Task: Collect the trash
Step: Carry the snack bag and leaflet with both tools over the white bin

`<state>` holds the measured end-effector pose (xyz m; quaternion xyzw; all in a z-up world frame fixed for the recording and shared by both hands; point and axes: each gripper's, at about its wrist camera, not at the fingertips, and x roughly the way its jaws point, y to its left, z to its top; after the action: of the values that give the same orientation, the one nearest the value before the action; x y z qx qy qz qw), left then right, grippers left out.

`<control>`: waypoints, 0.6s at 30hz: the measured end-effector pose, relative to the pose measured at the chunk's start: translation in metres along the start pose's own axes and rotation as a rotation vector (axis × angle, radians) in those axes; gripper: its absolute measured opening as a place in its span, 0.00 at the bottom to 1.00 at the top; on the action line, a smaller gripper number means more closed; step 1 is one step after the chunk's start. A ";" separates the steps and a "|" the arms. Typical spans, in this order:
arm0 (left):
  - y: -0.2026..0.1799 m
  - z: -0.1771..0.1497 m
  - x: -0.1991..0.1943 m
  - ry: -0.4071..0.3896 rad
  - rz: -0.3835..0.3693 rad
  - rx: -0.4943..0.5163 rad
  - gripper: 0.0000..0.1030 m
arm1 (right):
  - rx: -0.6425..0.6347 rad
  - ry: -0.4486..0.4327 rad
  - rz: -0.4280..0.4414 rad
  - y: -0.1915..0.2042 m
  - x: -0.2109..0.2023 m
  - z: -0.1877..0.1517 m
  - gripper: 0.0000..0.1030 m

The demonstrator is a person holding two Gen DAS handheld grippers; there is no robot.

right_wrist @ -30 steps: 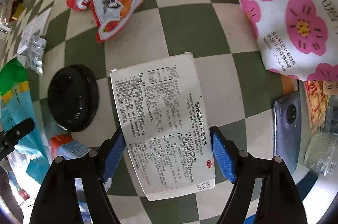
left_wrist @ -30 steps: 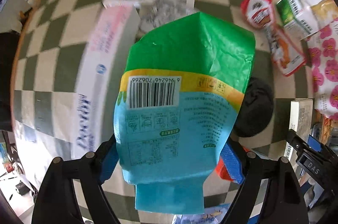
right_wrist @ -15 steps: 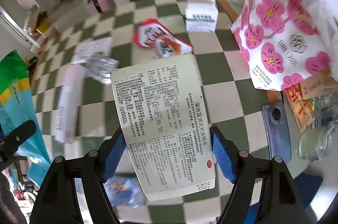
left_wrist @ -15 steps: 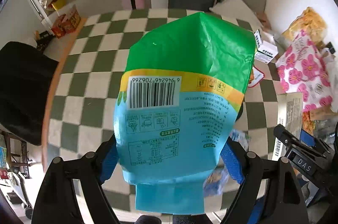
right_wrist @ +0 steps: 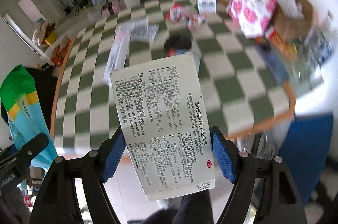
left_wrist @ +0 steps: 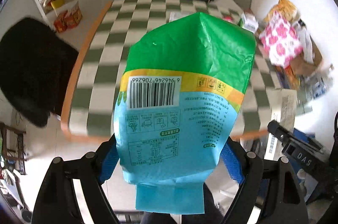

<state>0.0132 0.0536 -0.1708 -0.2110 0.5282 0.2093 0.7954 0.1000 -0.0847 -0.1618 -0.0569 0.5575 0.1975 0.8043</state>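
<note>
My left gripper (left_wrist: 169,157) is shut on a green, yellow and blue snack bag (left_wrist: 186,86) and holds it well above and back from the checked table (left_wrist: 109,67). The bag also shows at the left of the right wrist view (right_wrist: 23,101). My right gripper (right_wrist: 169,155) is shut on a flat white medicine box (right_wrist: 162,118) with printed text, also lifted off the table. The box shows edge-on in the left wrist view (left_wrist: 283,105).
On the checked table (right_wrist: 232,76) lie a red snack wrapper (right_wrist: 186,16), a black lid (right_wrist: 179,42), a long white box (right_wrist: 118,53), paper leaflets (right_wrist: 143,30), a white carton (right_wrist: 206,1) and a pink-flowered bag (right_wrist: 251,6). A black chair (left_wrist: 31,72) stands at the left.
Both grippers have pulled up and back from the table with their loads. The table now looks farther away and its near orange edge is in view.
</note>
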 end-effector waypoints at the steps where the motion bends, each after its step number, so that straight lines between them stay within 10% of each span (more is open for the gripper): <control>1: 0.005 -0.015 0.004 0.026 -0.004 -0.005 0.81 | 0.009 0.031 0.006 -0.001 0.005 -0.018 0.77; 8: 0.047 -0.107 0.078 0.238 -0.018 -0.080 0.81 | 0.064 0.267 0.029 -0.012 0.075 -0.137 0.77; 18: 0.084 -0.179 0.320 0.487 -0.109 -0.220 0.82 | 0.146 0.506 0.094 -0.040 0.286 -0.237 0.77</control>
<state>-0.0548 0.0577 -0.5410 -0.3684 0.6657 0.1656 0.6274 -0.0058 -0.1223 -0.5177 -0.0201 0.7555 0.1735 0.6314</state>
